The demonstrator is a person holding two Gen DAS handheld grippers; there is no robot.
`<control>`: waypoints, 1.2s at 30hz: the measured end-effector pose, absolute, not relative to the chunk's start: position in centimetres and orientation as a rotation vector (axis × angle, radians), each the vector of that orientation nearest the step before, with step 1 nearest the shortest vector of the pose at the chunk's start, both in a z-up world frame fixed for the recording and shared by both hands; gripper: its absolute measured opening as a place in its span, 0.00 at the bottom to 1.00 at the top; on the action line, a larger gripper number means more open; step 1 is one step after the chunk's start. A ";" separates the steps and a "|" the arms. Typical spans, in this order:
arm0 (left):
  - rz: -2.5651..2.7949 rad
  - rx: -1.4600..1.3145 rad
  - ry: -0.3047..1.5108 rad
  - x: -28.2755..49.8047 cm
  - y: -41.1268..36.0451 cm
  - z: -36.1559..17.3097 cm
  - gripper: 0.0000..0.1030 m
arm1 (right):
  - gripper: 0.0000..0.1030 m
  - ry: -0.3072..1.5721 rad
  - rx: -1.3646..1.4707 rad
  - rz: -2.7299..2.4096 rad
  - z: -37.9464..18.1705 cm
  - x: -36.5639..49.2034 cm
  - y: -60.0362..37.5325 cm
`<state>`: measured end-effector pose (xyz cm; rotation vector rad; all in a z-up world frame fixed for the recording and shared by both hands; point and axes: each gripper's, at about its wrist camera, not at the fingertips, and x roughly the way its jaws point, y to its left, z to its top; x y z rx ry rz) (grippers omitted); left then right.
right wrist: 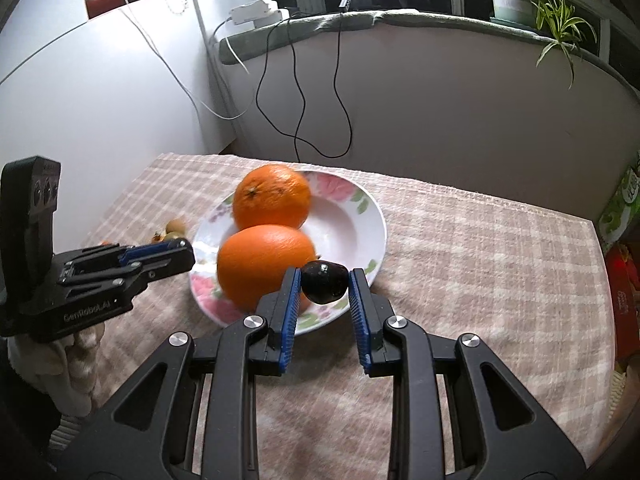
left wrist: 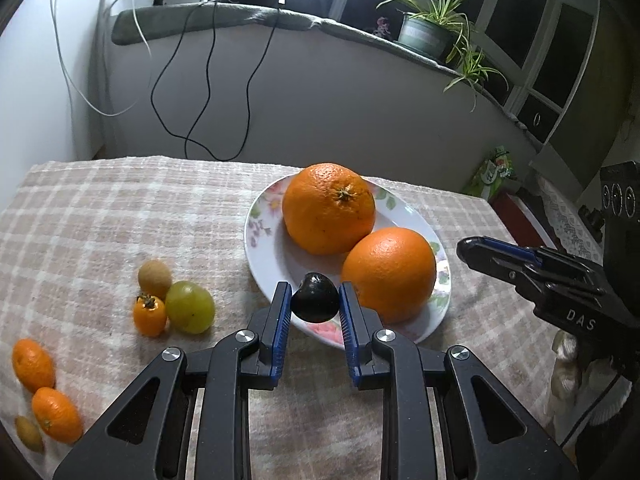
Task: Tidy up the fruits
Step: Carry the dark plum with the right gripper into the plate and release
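Observation:
A flowered white plate point(left wrist: 264, 216) on the checked cloth carries two big oranges point(left wrist: 328, 208) point(left wrist: 390, 274). My left gripper point(left wrist: 315, 292) is shut on a small dark, glossy fruit point(left wrist: 315, 300), held over the plate's near rim. My right gripper point(right wrist: 325, 276) is shut on a second small dark fruit point(right wrist: 324, 284) above the near right rim of the plate point(right wrist: 360, 216), beside the nearer orange point(right wrist: 264, 264). To the left on the cloth lie a green grape point(left wrist: 190, 307), a brown round fruit point(left wrist: 155, 279), a small orange tomato-like fruit point(left wrist: 149, 316) and two kumquats point(left wrist: 33, 365) point(left wrist: 57, 414).
The checked cloth point(left wrist: 120, 220) covers the whole table. A wall with hanging cables point(left wrist: 208, 92) stands behind it, and a sill with a potted plant point(left wrist: 428, 32) runs above. Green and red packages point(right wrist: 624, 216) sit past the table's right edge. A gloved hand point(right wrist: 80, 364) holds the left gripper.

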<state>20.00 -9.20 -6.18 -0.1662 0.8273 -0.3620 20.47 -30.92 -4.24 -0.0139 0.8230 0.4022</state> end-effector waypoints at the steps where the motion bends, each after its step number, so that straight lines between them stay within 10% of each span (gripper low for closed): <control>1: -0.359 -0.166 0.828 20.1 -9.2 -6.2 0.22 | 0.25 0.824 -0.012 0.401 -4.3 20.7 -31.0; 31: -0.353 -0.161 0.854 21.7 -9.5 -6.8 0.23 | 0.26 0.867 0.000 0.373 -6.1 24.1 -31.4; 36: -0.350 -0.153 0.845 21.6 -9.6 -6.6 0.32 | 0.53 0.849 0.007 0.367 -5.8 23.9 -31.7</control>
